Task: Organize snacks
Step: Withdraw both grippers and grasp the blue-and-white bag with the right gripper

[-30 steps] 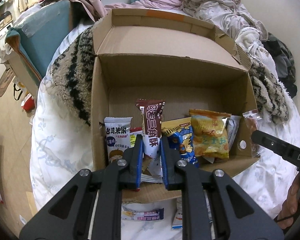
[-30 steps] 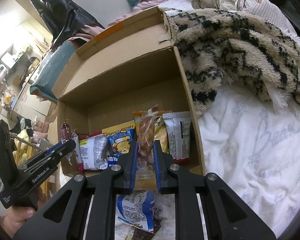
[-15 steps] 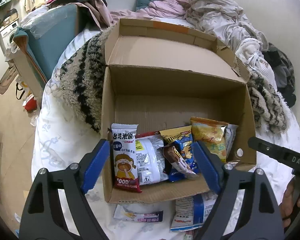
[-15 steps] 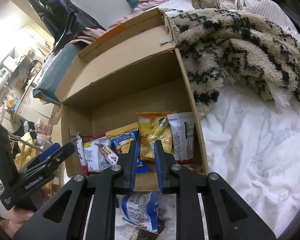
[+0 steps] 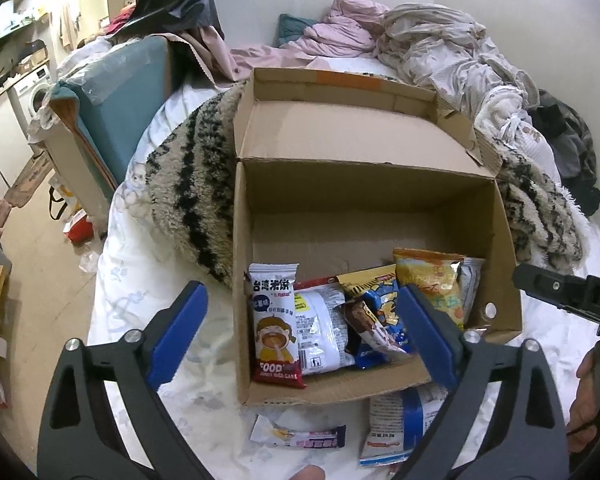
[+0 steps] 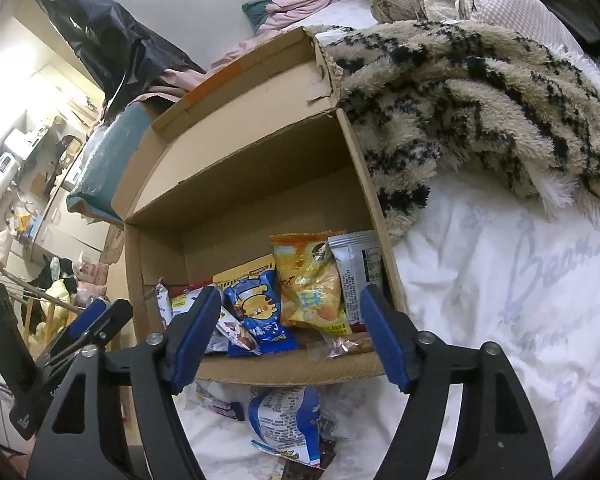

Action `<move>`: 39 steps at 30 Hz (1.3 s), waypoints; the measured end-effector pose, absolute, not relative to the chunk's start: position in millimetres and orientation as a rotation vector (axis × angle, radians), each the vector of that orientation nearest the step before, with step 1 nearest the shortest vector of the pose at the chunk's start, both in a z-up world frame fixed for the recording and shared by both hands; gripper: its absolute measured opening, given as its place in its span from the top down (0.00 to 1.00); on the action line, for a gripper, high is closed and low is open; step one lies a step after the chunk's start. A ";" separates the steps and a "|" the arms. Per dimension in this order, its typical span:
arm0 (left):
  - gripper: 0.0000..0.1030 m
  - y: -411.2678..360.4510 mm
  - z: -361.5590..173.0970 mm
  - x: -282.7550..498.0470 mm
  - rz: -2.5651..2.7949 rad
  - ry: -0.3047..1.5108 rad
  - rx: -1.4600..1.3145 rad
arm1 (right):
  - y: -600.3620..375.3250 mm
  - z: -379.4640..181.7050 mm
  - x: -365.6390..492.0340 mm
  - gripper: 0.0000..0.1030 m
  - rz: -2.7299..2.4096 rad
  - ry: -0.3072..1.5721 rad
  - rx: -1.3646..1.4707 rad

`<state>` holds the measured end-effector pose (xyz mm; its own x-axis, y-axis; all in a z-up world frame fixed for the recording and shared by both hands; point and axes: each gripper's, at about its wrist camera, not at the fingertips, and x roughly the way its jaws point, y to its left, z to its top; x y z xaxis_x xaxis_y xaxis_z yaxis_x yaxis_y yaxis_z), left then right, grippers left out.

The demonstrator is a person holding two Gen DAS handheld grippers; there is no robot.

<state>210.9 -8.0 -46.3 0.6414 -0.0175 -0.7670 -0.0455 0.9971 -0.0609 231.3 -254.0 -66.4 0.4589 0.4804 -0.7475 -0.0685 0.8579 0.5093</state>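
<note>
Both claws gape, jaws opening, gripping nothing — left claw, right claw. Snack packets stand mostly upright along the cardboard box's near wall on the bed; a clear-wrapped snack lies crosswise at 5 o'clock — long axis 9-to-3.

One open brown cardboard box. Inside it, seven snack packets, among them one white rice-cake packet and one orange crisp bag. In front of the box, two packets on the bed.
</note>
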 end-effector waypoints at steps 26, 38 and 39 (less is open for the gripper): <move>0.06 9.6 -45.0 122.6 0.015 0.987 -0.129 | -267.7 -55.8 145.2 0.27 0.333 1.083 0.526; 0.06 27.9 -63.9 102.3 0.094 1.065 -0.188 | -255.3 -80.9 136.3 0.27 0.331 1.188 0.519; 0.06 29.3 -65.2 102.5 0.103 1.070 -0.190 | -254.8 -85.2 137.7 0.27 0.331 1.204 0.528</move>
